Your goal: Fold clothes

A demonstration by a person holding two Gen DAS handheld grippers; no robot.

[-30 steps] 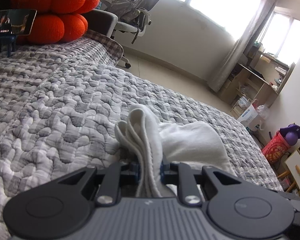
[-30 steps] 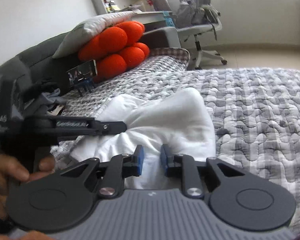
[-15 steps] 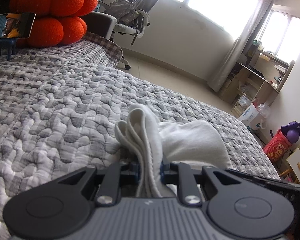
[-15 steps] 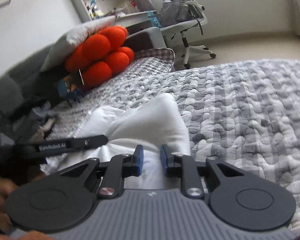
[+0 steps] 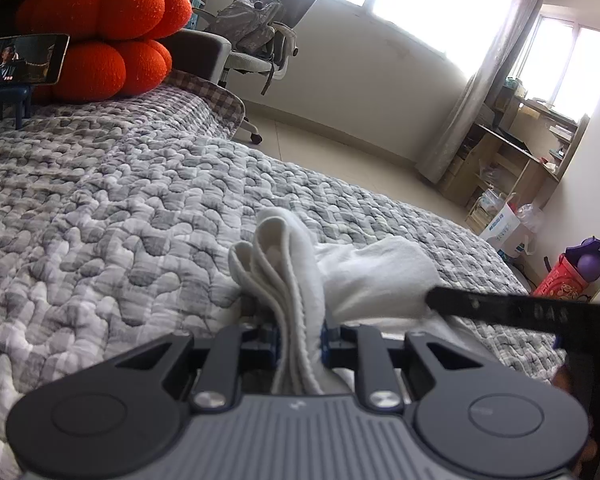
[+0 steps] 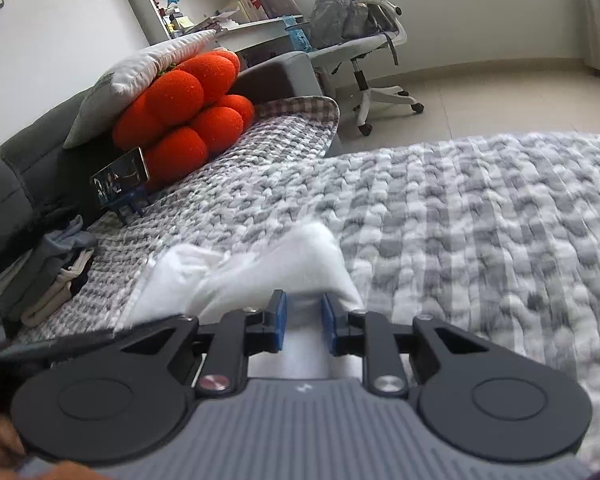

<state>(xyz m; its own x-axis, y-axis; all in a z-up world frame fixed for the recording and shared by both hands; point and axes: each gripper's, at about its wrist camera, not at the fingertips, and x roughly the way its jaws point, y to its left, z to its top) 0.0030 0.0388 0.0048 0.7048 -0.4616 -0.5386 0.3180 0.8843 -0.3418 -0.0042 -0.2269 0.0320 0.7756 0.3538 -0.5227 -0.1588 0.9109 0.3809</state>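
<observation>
Left gripper (image 5: 300,340) pinches several bunched layers of the white garment (image 5: 364,272); right gripper (image 6: 303,326) clamps another fold of it. Both hold the cloth just above the grey quilted bedspread (image 5: 120,208), orange cushions (image 6: 188,120) beyond.

The left gripper (image 5: 300,338) sat at six o'clock, its blue pads clamped on a bunched edge of the white garment (image 5: 292,280), whose folded layers rose between the jaws toward the centre. The rest of the cloth spread toward four o'clock over the grey quilted bedspread (image 5: 120,200). A black bar of the right gripper (image 5: 512,308) reached in from three o'clock, its tip over the cloth. At ten o'clock an orange pumpkin cushion (image 5: 108,36) stood behind a phone (image 5: 22,60) on a small blue stand. An office chair (image 5: 268,32) with a bag stood at twelve o'clock, a wooden shelf unit (image 5: 512,168) at two o'clock
</observation>
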